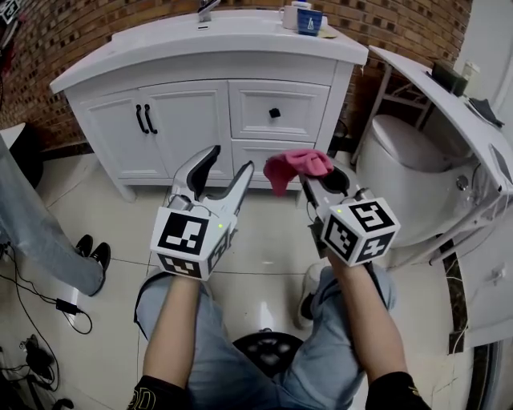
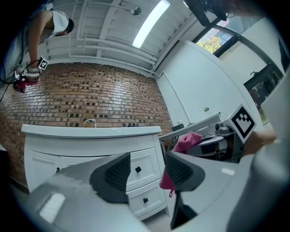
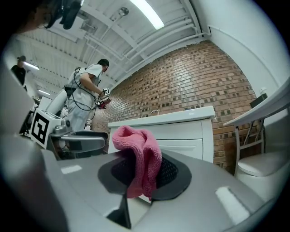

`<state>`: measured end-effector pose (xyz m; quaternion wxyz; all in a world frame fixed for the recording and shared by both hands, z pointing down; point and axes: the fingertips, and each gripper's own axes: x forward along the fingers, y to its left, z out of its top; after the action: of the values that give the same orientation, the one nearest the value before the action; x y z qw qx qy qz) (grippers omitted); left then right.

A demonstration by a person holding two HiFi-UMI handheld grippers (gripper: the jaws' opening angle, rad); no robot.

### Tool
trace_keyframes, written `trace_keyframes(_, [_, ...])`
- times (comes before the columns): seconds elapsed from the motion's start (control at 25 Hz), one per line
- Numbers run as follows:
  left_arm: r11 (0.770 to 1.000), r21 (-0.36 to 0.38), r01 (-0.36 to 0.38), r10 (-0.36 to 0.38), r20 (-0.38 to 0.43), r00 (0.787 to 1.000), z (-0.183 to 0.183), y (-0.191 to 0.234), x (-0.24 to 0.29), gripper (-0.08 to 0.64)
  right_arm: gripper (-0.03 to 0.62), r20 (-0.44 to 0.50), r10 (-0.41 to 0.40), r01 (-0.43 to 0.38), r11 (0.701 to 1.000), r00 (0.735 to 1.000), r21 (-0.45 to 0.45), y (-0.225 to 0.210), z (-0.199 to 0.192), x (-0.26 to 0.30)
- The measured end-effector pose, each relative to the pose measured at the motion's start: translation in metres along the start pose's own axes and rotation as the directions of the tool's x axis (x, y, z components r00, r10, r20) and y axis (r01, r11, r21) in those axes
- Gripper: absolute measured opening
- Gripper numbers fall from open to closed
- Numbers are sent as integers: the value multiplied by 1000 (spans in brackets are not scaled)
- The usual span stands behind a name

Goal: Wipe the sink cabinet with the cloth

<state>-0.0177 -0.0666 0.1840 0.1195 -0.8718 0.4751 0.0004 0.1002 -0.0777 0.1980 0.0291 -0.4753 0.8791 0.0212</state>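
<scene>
A white sink cabinet (image 1: 216,112) with two doors and two drawers stands ahead against a brick wall; it also shows in the left gripper view (image 2: 90,149) and the right gripper view (image 3: 176,133). A pink cloth (image 1: 295,166) hangs bunched from my right gripper (image 1: 314,178), whose jaws are shut on it (image 3: 140,158). My left gripper (image 1: 220,172) is held beside it, open and empty, with the cabinet drawers seen between its jaws (image 2: 142,170). Both grippers hover short of the cabinet front, above the floor.
A white toilet (image 1: 409,172) stands right of the cabinet under a slanted white panel (image 1: 449,104). A blue cup (image 1: 309,20) sits on the counter by the faucet (image 1: 205,11). A person's legs and shoes (image 1: 92,252) are at left, cables (image 1: 48,308) on the floor, a black stool (image 1: 268,352) below me.
</scene>
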Motion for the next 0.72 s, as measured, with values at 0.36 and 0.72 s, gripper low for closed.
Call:
trace_keyframes(0.36, [999, -28, -22, 22, -8, 1000, -2, 8, -1, 238, 78, 21, -36, 35, 999, 999, 40, -11, 5, -4])
trace_keyframes(0.72, [997, -58, -57, 56, -15, 998, -4, 16, -2, 238, 78, 28, -20, 20, 1000, 999, 13, 3, 6, 3])
